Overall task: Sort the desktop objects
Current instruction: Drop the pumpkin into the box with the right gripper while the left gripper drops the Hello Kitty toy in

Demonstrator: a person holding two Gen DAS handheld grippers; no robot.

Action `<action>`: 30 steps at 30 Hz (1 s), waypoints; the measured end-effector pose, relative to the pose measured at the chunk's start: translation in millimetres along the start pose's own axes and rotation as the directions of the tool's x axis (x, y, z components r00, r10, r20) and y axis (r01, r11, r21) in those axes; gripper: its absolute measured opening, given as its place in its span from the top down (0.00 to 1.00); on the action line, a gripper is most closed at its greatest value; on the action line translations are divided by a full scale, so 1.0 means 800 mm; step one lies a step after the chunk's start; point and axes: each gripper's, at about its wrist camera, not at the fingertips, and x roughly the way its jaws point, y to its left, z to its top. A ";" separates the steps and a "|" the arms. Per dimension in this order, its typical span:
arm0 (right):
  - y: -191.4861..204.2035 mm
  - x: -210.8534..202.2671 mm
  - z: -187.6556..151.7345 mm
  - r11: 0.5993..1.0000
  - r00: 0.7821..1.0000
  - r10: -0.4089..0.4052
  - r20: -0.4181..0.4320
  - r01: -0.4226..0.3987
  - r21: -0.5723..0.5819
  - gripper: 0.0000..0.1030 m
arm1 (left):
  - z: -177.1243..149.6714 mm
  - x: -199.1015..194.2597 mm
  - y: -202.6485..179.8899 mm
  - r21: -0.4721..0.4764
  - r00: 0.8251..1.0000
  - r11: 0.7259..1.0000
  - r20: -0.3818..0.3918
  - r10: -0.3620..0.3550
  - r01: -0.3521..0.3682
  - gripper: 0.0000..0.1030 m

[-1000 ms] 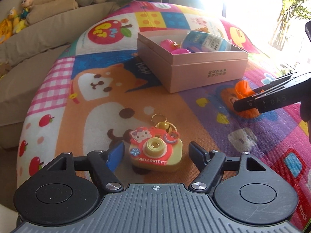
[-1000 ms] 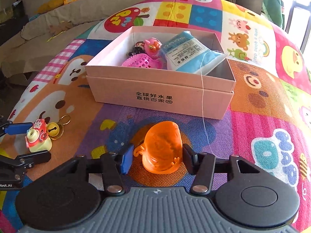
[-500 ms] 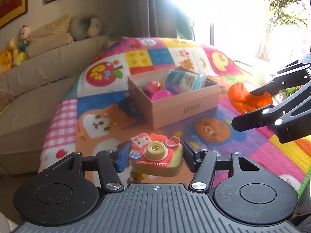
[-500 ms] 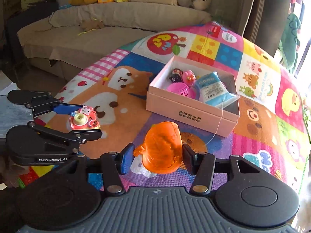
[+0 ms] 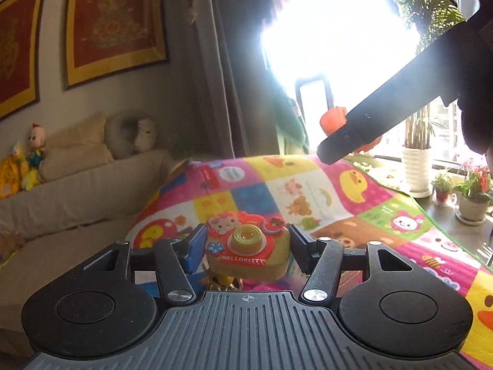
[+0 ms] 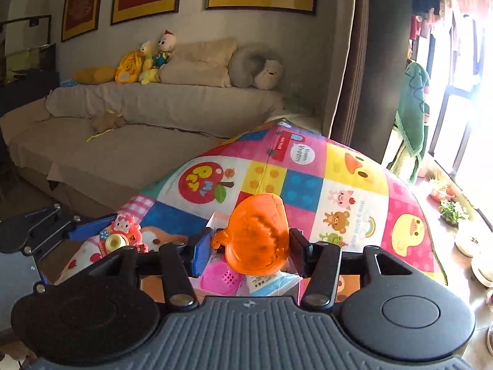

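My left gripper [image 5: 245, 251] is shut on a red and yellow Hello Kitty toy camera [image 5: 248, 251], held in the air above the mat; a gold bell hangs under it. The same toy camera [image 6: 121, 239] shows at the left of the right wrist view. My right gripper [image 6: 246, 246] is shut on an orange translucent toy [image 6: 257, 234], also lifted. That orange toy [image 5: 334, 120] appears high at the right of the left wrist view, partly hidden behind a black finger. Just below the right gripper, a pink mesh ball [image 6: 220, 277] and a blue packet [image 6: 268, 283] lie in the pink box, whose walls are mostly hidden.
A colourful cartoon play mat [image 6: 308, 185] covers the table. A beige sofa [image 6: 138, 123] with plush toys stands behind it. Potted plants [image 5: 471, 197] line the bright window sill at the right.
The left gripper closed on the toy camera and lifted it off the mat. Both grippers rose with their toys and tilted up, so the box dropped nearly out of view.
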 end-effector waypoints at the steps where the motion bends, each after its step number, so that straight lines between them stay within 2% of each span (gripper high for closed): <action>1: -0.004 0.015 0.006 1.000 1.000 -0.007 -0.006 0.007 0.004 0.49 | -0.003 0.025 0.003 -0.014 1.000 1.000 -0.012 -0.004 0.004 0.39; 3: -0.011 0.050 0.013 1.000 1.000 -0.013 -0.027 0.014 0.011 0.49 | -0.012 0.069 0.008 -0.046 0.999 0.999 -0.048 -0.012 0.010 0.39; 5: -0.015 0.088 0.016 1.000 0.998 -0.015 -0.057 0.016 0.018 0.49 | -0.024 0.102 0.018 -0.106 0.991 0.994 -0.129 -0.026 0.012 0.39; 6: -0.017 0.109 0.018 0.999 0.997 -0.017 -0.074 0.019 0.027 0.49 | -0.032 0.110 0.024 -0.148 0.985 0.989 -0.166 -0.039 0.015 0.35; 7: -0.019 0.128 0.018 0.999 0.995 -0.019 -0.094 0.023 0.039 0.49 | -0.046 0.111 0.034 -0.192 0.979 0.981 -0.192 -0.073 0.036 0.28; 8: -0.021 0.147 0.018 0.998 0.993 -0.018 -0.115 0.024 0.050 0.49 | -0.058 0.107 0.040 -0.212 0.975 0.976 -0.208 -0.084 0.039 0.24; 10: -0.022 0.180 0.015 0.998 0.989 -0.013 -0.150 0.022 0.061 0.49 | -0.081 0.095 0.049 -0.218 0.970 0.976 -0.239 -0.048 -0.005 0.17; 13: -0.016 0.230 0.009 0.998 0.980 0.002 -0.200 0.010 0.062 0.49 | -0.109 0.082 0.068 -0.237 0.952 0.971 -0.304 -0.041 -0.034 0.10; 17: -0.006 0.292 0.005 0.996 0.967 0.026 -0.255 -0.004 0.087 0.49 | -0.133 0.076 0.078 -0.231 0.924 0.971 -0.380 -0.035 -0.058 0.07; 21: -0.001 0.344 -0.003 0.992 0.949 0.046 -0.312 -0.006 0.127 0.49 | -0.148 0.084 0.083 -0.235 0.907 0.970 -0.420 -0.038 -0.068 0.07; 22: 0.001 0.350 -0.006 0.991 0.946 0.051 -0.319 -0.010 0.131 0.48 | -0.152 0.085 0.084 -0.241 0.903 0.968 -0.428 -0.038 -0.074 0.07; 25: 0.001 0.348 -0.015 0.990 0.948 0.060 -0.312 -0.015 0.143 0.35 | -0.161 0.088 0.088 -0.263 0.893 0.961 -0.448 -0.048 -0.080 0.06; 30: 0.003 0.295 -0.038 0.993 0.966 0.026 -0.257 0.006 0.122 0.30 | -0.172 0.082 0.083 -0.276 0.886 0.958 -0.458 -0.064 -0.073 0.06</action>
